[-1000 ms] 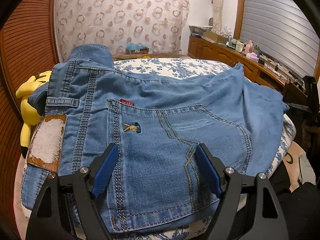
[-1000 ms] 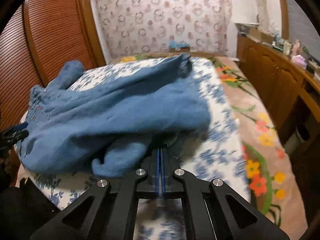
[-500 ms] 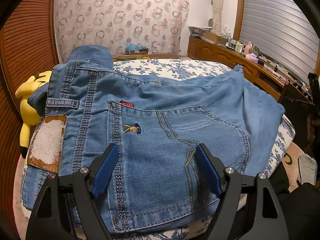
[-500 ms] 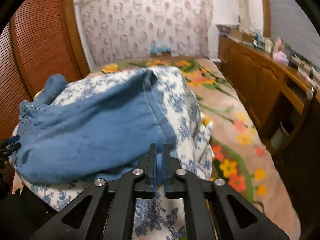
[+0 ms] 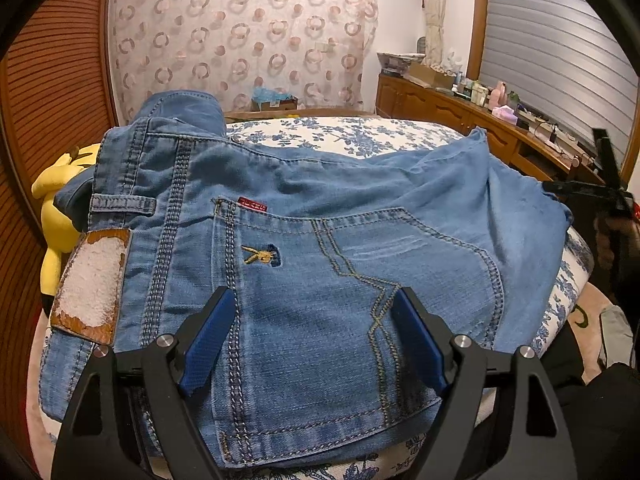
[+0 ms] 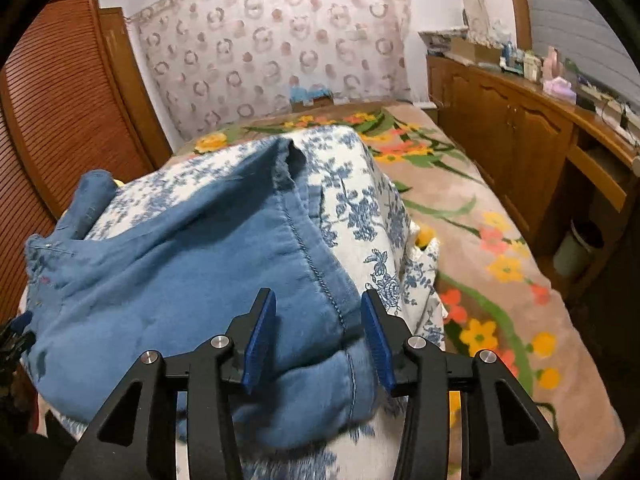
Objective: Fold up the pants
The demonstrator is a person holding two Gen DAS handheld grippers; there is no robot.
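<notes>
The pants (image 5: 320,240) lie across the floral-covered bed (image 5: 340,136), their long axis running from the waistband under the left tongs (image 5: 312,328) to the leg end under the right tongs (image 6: 318,332). Both tongs stand open and grip nothing, each straddling denim. The right tongs sit over the hemmed leg edge, so seemingly nearer the end to fold over

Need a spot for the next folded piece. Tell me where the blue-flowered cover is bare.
Bare white blue-flowered cover shows beyond the light blue denim pants, toward the patterned curtain, and in a strip between the pant hem and the floral carpet. The near side is crowded: pants fill it.
</notes>
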